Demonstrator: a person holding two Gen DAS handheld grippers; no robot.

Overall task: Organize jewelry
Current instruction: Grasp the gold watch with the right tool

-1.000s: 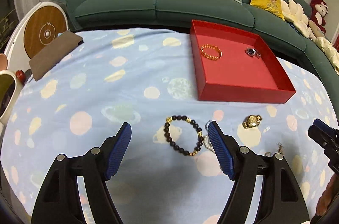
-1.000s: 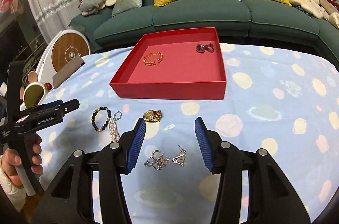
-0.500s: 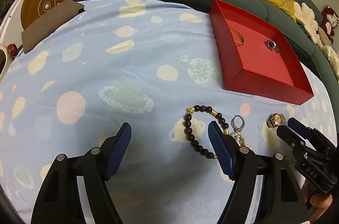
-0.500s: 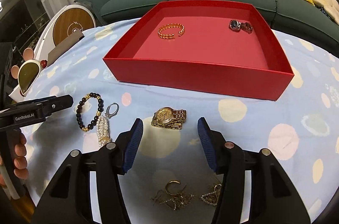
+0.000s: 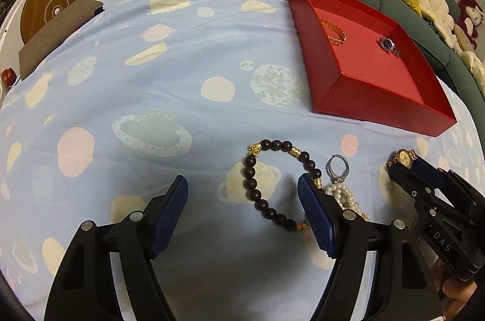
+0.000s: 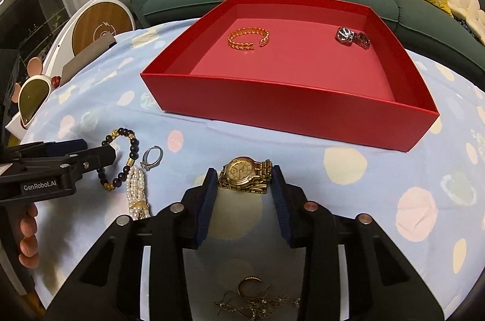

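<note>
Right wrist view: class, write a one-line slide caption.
Right gripper closing around a gold watch on the planet-print cloth, red tray behind.

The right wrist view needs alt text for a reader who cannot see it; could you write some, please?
The right gripper has just been closing around a gold watch on a blue patterned cloth. Behind it a red tray holds a gold bangle and a silver watch.

"GenRobot.AI" in white on the black side of the left gripper, seen from the right wrist view. "DAS" in pale letters on the black body of the right gripper, left wrist view. Faint lettering on the ringed planet print of the tablecloth, unreadable.
</note>
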